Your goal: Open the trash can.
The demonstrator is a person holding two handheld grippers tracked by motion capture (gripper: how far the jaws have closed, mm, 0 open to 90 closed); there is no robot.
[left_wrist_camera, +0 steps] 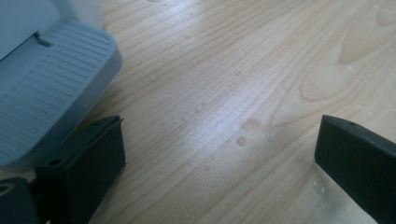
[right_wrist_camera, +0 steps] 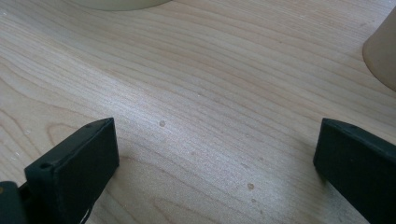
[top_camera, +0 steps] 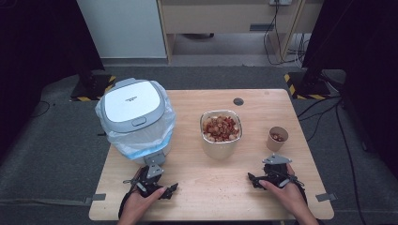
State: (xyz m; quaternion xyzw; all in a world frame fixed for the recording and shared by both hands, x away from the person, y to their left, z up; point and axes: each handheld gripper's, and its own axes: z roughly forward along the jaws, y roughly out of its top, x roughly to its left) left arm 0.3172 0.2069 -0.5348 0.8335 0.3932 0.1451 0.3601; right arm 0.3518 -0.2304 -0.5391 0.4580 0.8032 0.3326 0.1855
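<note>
Bin (top_camera: 133, 117) at ten o'clock, bowl (top_camera: 221, 129) at centre; left gripper (top_camera: 157, 187) and right gripper (top_camera: 267, 178) both gape wide, empty, on the table (top_camera: 211, 187).

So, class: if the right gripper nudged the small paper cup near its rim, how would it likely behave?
The paper cup looks thin-walled and tall for its base, so it would probably tip rather than slide. It holds just a few pieces, so it is likely light. A hard squeeze from the right gripper might dent it.
</note>
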